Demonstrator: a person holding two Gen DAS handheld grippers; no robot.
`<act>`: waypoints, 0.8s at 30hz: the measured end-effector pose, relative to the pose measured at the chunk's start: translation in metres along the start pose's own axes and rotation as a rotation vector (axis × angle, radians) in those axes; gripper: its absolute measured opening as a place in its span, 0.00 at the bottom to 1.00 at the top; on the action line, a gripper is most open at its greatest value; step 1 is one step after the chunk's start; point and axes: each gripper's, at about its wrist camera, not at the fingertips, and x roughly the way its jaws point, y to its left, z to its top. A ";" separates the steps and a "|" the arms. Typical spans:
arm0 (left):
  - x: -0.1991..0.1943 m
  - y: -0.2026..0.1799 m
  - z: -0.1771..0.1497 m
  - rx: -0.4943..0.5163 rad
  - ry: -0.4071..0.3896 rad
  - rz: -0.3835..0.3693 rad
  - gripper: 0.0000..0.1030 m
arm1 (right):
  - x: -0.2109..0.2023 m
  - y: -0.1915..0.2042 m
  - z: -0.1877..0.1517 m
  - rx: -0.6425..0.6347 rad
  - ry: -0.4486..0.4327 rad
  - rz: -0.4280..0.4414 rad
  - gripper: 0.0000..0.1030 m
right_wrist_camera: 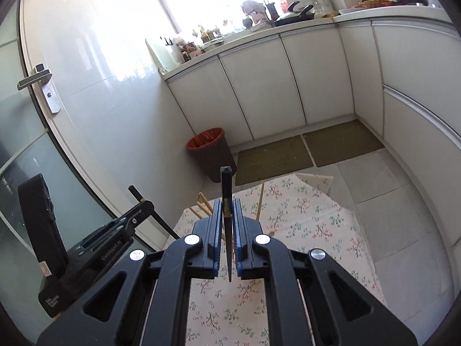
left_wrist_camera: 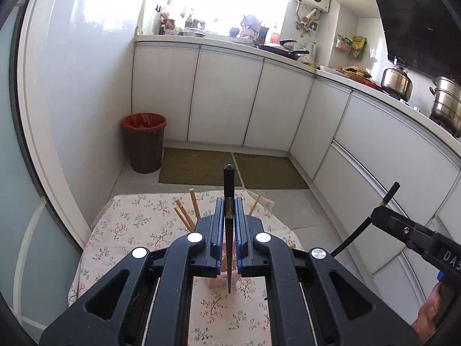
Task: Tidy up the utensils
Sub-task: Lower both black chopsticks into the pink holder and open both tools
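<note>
We are gripping one black chopstick [left_wrist_camera: 228,230] in the left gripper [left_wrist_camera: 229,216], upright between its pads. We are pinching a second black chopstick [right_wrist_camera: 226,225] in the right gripper [right_wrist_camera: 227,219]. Wooden chopsticks [left_wrist_camera: 184,216] are standing just ahead, below both grippers, on the flowered tablecloth [left_wrist_camera: 132,225].

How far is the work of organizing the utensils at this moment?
Done: several wooden chopsticks already stand in a pink holder on the floral tablecloth.
In hand: the left gripper is shut on one black chopstick, and the right gripper is shut on another black chopstick, both raised above the table.
Left: these two are not yet in the holder. Whether more utensils wait elsewhere cannot be seen.
</note>
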 end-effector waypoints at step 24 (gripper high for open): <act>0.061 0.037 -0.011 -0.163 -0.014 0.049 0.38 | 0.103 -0.011 -0.006 -0.051 0.016 -0.057 0.07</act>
